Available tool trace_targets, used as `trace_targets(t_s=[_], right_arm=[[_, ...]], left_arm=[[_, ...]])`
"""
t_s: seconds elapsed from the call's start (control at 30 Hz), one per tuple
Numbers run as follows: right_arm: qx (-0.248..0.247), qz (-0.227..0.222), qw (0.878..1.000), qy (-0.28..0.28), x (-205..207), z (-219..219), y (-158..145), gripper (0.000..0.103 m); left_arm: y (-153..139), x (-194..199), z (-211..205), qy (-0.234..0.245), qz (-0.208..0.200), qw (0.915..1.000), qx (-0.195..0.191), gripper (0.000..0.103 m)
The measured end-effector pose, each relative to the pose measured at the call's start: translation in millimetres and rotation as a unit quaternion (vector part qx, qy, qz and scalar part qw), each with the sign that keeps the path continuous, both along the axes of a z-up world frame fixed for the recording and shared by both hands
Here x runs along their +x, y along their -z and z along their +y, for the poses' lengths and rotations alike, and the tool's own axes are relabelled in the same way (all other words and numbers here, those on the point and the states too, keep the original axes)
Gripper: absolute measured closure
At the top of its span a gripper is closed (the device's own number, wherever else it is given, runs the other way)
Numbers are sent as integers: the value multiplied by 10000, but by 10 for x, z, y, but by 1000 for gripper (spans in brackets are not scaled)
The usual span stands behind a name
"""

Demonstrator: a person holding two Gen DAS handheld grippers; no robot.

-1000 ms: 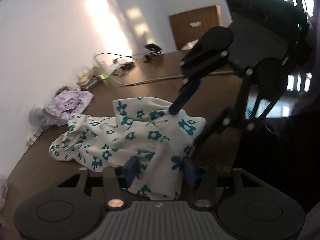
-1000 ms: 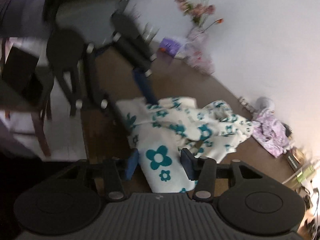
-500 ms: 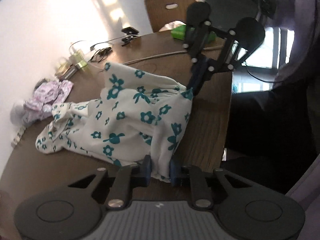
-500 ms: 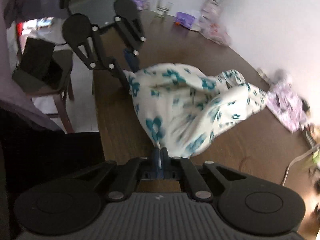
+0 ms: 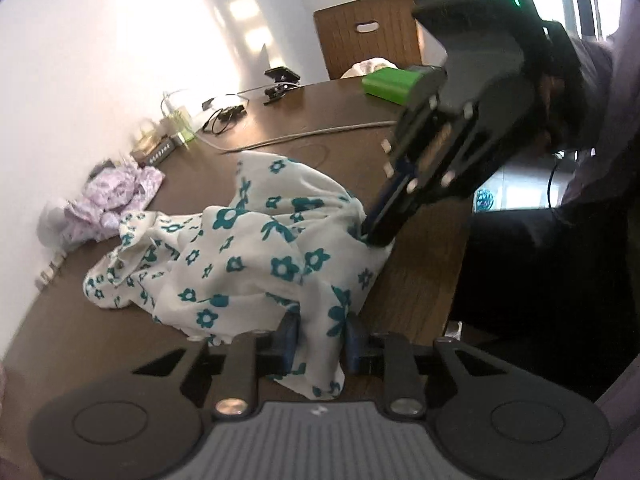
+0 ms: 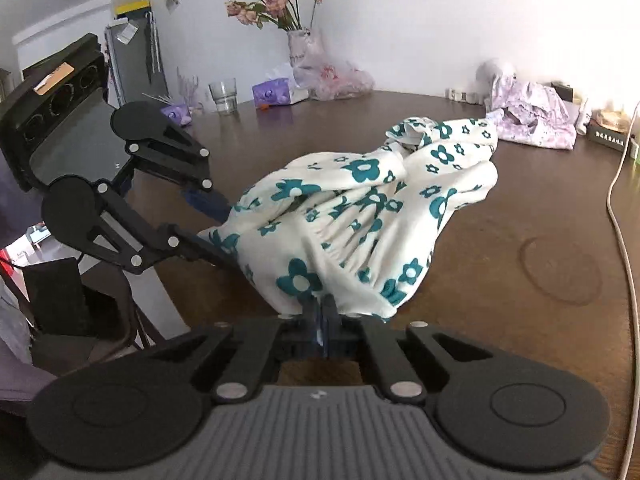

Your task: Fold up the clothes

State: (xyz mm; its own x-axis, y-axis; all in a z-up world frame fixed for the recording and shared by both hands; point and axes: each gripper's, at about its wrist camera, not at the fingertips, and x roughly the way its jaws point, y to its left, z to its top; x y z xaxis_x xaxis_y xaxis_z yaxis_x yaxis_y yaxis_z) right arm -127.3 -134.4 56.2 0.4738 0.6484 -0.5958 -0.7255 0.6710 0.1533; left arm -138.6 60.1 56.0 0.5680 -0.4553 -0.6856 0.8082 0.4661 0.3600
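Observation:
A white garment with teal flowers [image 5: 260, 256] lies bunched on the brown table [image 5: 72, 320]. My left gripper [image 5: 320, 340] is shut on a hanging fold at its near edge. Across from it, my right gripper [image 5: 372, 236] pinches the garment's right-hand edge. In the right wrist view my right gripper [image 6: 322, 316] is shut tight on a thin edge of the garment [image 6: 360, 208], which rises from the pinch and drapes away toward the wall. The left gripper [image 6: 224, 232] holds the cloth's left side there, its fingertips partly buried in the fabric.
A crumpled lilac garment [image 6: 532, 120] lies by the wall. A white cable [image 6: 620, 208] crosses the table at right. A glass [image 6: 223, 94], tissue packs and a vase of flowers [image 6: 300, 44] stand at the back. A green box [image 5: 392, 84] and a wooden chair [image 5: 368, 32] are at the table's far end.
Both grippers went from open around the cloth to shut on it. The garment's near edges have been drawn up off the table, and the right gripper has rolled.

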Motion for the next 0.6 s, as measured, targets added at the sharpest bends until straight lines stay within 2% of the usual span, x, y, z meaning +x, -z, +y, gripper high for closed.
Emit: trace_targets(t_s=[0.13,0.3,0.47,0.5,0.57,0.6], right_arm=[[-135,-217,9996,99,-6,-78,-184,103],[-609,-354,9974,180,-64,-164,-166,103],[-637,-276,9969,367,-97,-202,-91,103],[-691,-330,9961,443,-104,-212,-92,103],[-751,-437,9946,574,-128,-249,-107,103],[-723,-473,9944,607,-144,-279,-121,102]], left_arm=[[-8,-57,4,122,-132,9994,300,92],[-92,-79,105,182,-118,9991,352,95],[-45,-87,237,-6,-49,9988,488,96],[-41,-73,275,-129,-48,9983,573,101],[-30,-54,355,-366,-95,9962,788,100],[-47,-63,402,-464,-140,9958,775,99]])
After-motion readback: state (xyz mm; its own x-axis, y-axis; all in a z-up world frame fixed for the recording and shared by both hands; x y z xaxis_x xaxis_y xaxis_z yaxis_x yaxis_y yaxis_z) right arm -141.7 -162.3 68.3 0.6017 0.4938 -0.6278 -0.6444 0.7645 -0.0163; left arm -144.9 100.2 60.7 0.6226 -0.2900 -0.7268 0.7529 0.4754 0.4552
